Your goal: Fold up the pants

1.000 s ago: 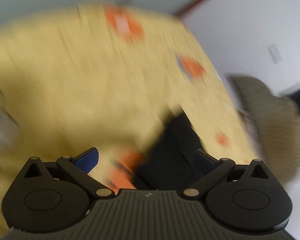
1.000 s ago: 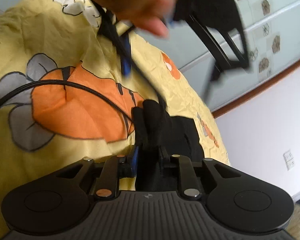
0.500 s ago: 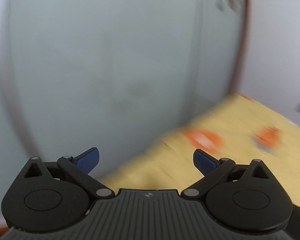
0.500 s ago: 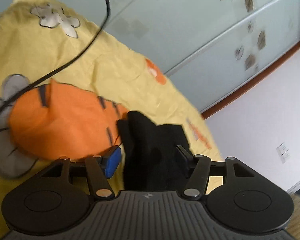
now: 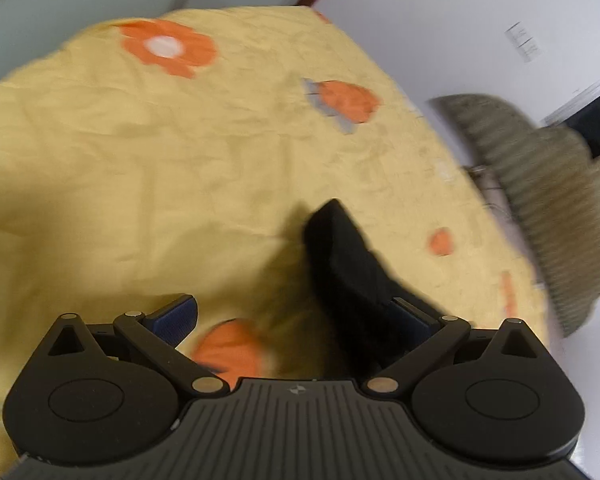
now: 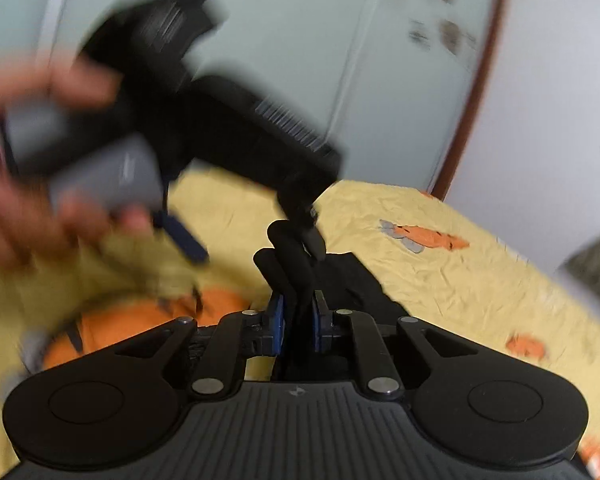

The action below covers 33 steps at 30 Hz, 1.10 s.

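right gripper (image 6: 297,326): jaws just squeezed in, now pinching a bunch of the black pants (image 6: 296,264) to lift an edge | left gripper (image 5: 296,312): jaws wide apart, pants beside one finger, gripping nothing | pants: on the yellow bed sheet (image 5: 140,160) | next, I think: fold them over.

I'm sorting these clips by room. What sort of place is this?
Probably a bedroom: a yellow cartoon-print bedsheet, pale sliding wardrobe doors behind it, and black pants being folded on it.
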Tool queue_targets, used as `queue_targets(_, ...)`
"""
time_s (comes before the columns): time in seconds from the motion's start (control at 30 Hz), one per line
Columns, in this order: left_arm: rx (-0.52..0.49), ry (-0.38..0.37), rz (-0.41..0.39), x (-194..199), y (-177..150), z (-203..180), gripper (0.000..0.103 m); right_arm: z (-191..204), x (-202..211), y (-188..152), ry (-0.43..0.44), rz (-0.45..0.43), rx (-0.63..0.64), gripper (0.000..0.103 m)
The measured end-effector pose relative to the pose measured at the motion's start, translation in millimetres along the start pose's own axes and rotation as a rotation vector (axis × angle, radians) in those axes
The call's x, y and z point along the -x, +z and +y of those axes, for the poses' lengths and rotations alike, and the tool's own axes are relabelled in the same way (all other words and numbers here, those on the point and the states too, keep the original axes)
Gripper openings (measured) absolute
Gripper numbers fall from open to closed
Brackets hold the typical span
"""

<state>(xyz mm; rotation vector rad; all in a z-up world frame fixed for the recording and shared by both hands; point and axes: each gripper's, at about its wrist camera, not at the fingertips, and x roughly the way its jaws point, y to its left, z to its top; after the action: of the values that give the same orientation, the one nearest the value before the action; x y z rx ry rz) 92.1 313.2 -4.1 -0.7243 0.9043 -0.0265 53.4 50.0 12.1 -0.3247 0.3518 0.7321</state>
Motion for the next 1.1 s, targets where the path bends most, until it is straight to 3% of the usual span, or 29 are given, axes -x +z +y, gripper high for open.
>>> queue_targets(0.13,0.049,-0.110,-0.003,-24,8,-14,0.101,-29,21,2,0.048,-0.023,-0.119,0.013)
queue_targets(0.2,0.035,-0.154,0.041,-45,10,-29,0.099,-31,28,1,0.063,-0.030,-0.129,0.013)
queue_targets(0.23,0.040,-0.170,0.081,-57,9,-33,0.092,-33,30,2,0.080,-0.031,-0.133,0.013)
queue_targets(0.3,0.047,-0.136,0.116,-70,5,-37,0.086,-30,34,1,0.112,-0.030,-0.107,0.013)
queue_targets(0.33,0.017,-0.091,0.091,-72,2,-39,0.061,-28,33,0,0.129,-0.015,-0.085,0.013)
queue_targets(0.4,-0.043,-0.020,0.067,-71,1,-42,0.036,-27,36,-3,0.132,-0.011,-0.068,0.013)
queue_targets(0.43,-0.038,-0.025,0.067,-70,0,-38,0.030,-32,41,-4,0.139,-0.025,-0.095,0.013)
queue_targets(0.53,0.008,-0.070,0.072,-67,2,-26,0.027,-69,52,-9,0.139,-0.070,-0.273,0.013)
queue_targets(0.67,-0.048,-0.034,0.026,-56,-5,-40,0.025,-95,22,-17,-0.024,0.084,-0.327,0.013)
queue_targets(0.73,-0.112,-0.019,-0.023,-41,-15,-59,0.024,-100,6,-25,0.022,0.108,-0.386,0.013)
queue_targets(0.87,-0.207,-0.073,-0.065,-14,-36,-101,0.023,-108,3,-36,0.125,0.049,-0.569,0.013)
queue_targets(1.1,-0.359,-0.097,-0.103,-6,-89,-177,0.027,-136,53,-63,0.131,-0.052,-0.764,0.013)
